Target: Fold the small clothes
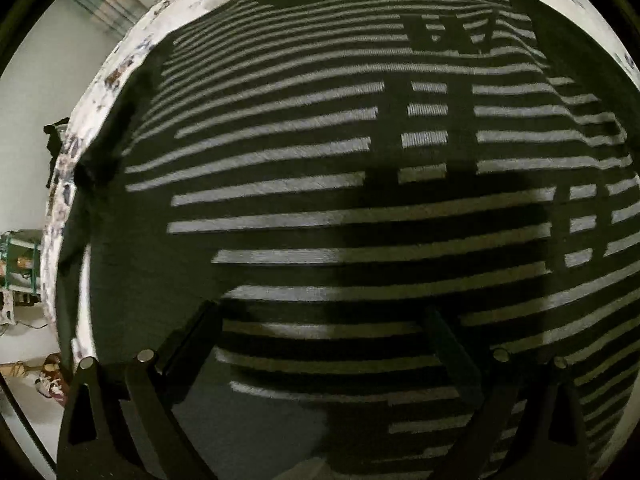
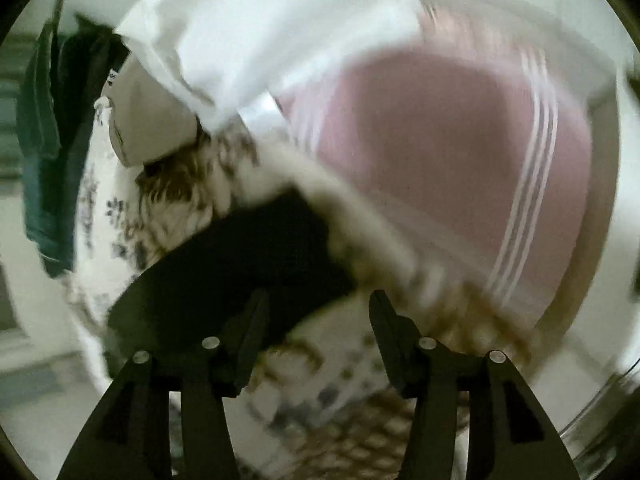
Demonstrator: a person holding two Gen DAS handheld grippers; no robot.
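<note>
1. Left gripper [image 1: 324, 312]: fingers spread wide, empty, hovering low above the dark knitted sweater with pale grey stripes [image 1: 340, 168], spread flat on the floral-printed white tablecloth [image 1: 120, 68].
2. Right gripper [image 2: 316, 312]: fingers apart, empty, over a black cloth [image 2: 224, 264]; a pink garment with white stripes [image 2: 440, 152] lies beyond.

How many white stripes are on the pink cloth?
3, running side by side down the right part of the pink cloth in the right wrist view. The picture is blurry, and a white cloth covers its top, so more may be hidden.
</note>
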